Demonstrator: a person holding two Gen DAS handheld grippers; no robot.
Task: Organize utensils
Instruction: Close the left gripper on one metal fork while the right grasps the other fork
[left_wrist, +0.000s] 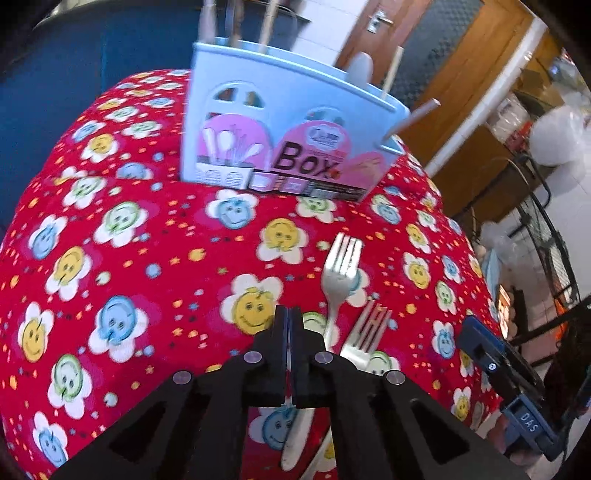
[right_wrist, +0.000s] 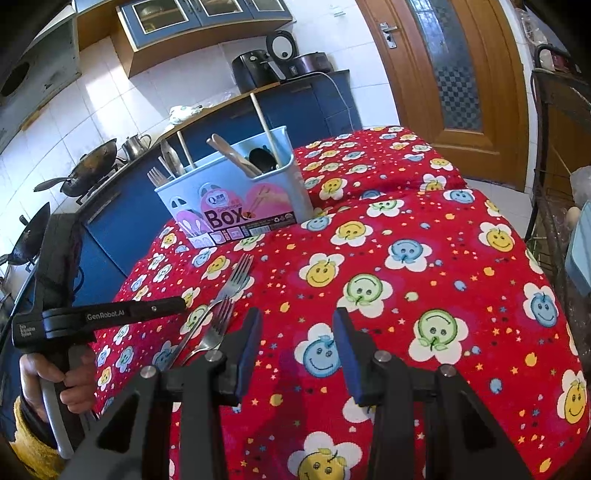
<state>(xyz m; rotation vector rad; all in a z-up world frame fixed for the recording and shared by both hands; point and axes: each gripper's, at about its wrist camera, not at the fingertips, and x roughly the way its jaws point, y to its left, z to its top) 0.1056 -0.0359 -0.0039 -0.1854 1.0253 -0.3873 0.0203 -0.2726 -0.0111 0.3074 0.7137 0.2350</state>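
Note:
Two metal forks lie side by side on the red smiley-flower cloth. The longer fork points at the light-blue utensil box, which holds chopsticks, spoons and forks. The shorter fork lies just beside it. My left gripper hangs just left of the fork heads, over the handles, shut, and I see nothing between its pads. My right gripper stands open over bare cloth to the right of the forks; one of its blue fingers shows in the left wrist view.
A person's hand holds the left gripper's handle at the table's left edge. Behind the box runs a blue kitchen counter with woks, a kettle and appliances. A wooden door is at the back right and a metal rack on the right.

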